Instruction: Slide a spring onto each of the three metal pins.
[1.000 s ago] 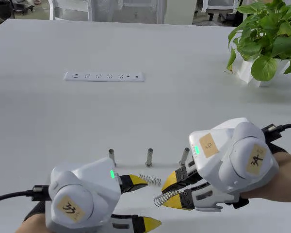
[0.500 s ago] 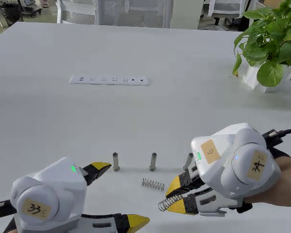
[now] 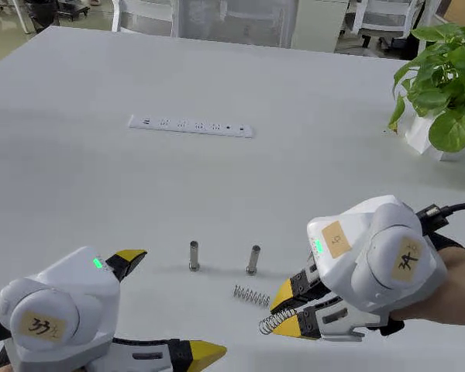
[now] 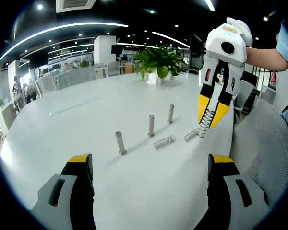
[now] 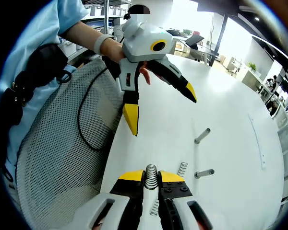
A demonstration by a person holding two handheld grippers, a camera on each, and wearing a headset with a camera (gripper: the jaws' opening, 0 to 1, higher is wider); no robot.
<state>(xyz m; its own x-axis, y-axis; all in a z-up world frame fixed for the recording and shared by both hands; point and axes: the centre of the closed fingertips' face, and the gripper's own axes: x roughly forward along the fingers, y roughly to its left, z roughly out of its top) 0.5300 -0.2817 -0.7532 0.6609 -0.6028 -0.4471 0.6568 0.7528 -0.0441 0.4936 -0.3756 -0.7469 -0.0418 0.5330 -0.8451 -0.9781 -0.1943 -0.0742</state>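
I am holding the right gripper [image 3: 280, 311] low over the near right part of the pale grey desk [image 3: 101, 186]. Its yellow-tipped jaws are clamping a small coiled steel spring [image 3: 269, 323], whose free end is sticking out past the tips toward the left. In the right gripper view the coil is sitting pinched between the two tips.

A second loose steel spring [image 3: 249, 294] is lying flat on the desk just beside those tips.

A short upright metal pin [image 3: 194, 256] is standing at the left end of a row, and a second metal pin [image 3: 253, 260] is standing in the middle, just behind the loose spring. A third metal pin [image 4: 171, 114] is standing at the right end; in the left gripper view it is the one nearest the right gripper. All three are standing bare, with no spring on them.

I am holding the left gripper [image 3: 169, 304] at the near left of the desk, apart from the pins. Its jaws are spread wide with nothing between them.

A white power strip [image 3: 191, 125] is lying farther back on the desk. A green leafy plant in a white pot [image 3: 442, 85] is standing at the far right.
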